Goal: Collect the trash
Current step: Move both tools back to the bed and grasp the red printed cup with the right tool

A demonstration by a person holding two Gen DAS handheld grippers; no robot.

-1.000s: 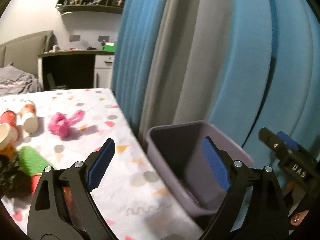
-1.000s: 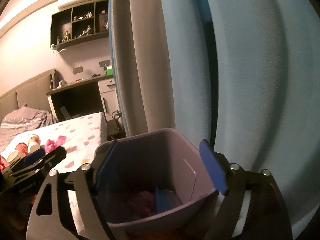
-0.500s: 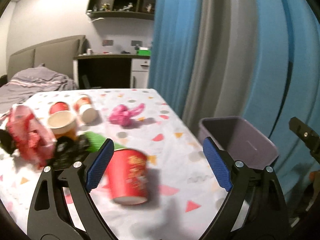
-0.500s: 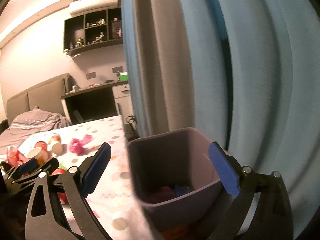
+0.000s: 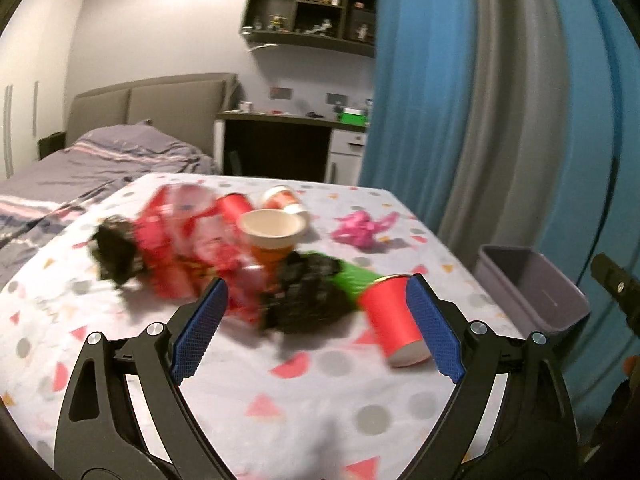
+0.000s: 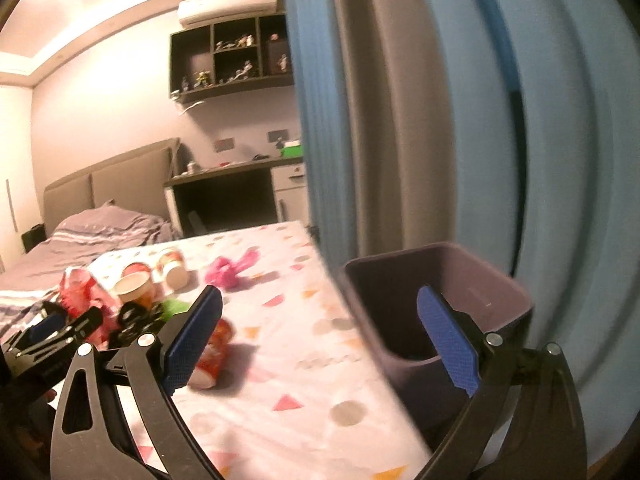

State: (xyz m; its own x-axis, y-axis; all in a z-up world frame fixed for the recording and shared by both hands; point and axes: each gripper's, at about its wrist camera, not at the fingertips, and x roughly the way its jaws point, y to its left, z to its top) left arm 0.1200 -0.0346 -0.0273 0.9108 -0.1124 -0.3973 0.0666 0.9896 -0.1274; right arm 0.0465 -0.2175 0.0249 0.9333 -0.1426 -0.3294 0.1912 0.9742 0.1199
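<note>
Spread with a confetti-print cloth, the desk [image 5: 320, 408] is lying under our left claw [image 5: 316, 330], gaping empty; the tipped red paper cup [image 5: 394, 320] is lying beside its right finger, axis pointing away, grey plastic bin [image 5: 532, 292] beyond, right claw [image 6: 320, 344] likewise spread.

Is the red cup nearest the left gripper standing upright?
No, the red cup lies on its side on the table, beside the green wrapper.
</note>
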